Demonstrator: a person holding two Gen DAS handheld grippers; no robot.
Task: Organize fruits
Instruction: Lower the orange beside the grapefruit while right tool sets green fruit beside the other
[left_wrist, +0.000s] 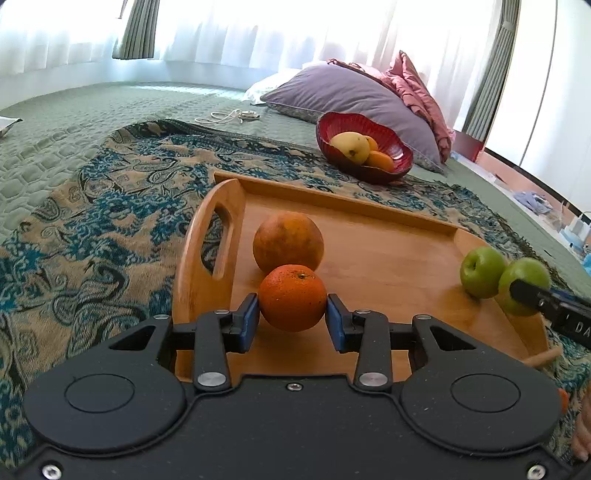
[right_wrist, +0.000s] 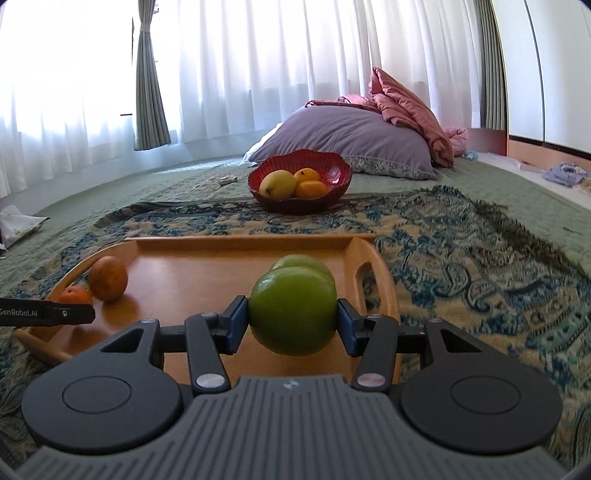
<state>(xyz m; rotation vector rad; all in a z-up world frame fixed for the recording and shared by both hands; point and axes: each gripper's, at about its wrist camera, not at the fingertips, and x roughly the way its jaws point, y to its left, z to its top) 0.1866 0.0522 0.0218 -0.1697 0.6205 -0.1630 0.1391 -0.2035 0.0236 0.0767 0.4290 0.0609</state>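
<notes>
Left fingers (left_wrist: 292, 318) clamp orange (left_wrist: 291, 297) above tray (left_wrist: 369, 206); right fingers (right_wrist: 292, 325) clamp green apple (right_wrist: 291, 312), seemingly lifted.

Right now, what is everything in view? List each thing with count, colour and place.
oranges: two, orange; one on the tray's left end, one gripped in front of it.
green apples: two; one on the tray's right end, one gripped.
tray: one, wooden, on the patterned blanket.
bowl: one, red, beyond the tray, holding yellow and orange fruit.
patterned blanket: one, blue and tan, over the green bedcover.
pillow: one, purple, behind the bowl.
pink bedding: on the pillow.
curtains: white, sheer, at the back.
left tongs: black, shut on an orange.
right tongs: black, shut on a green apple.
</notes>
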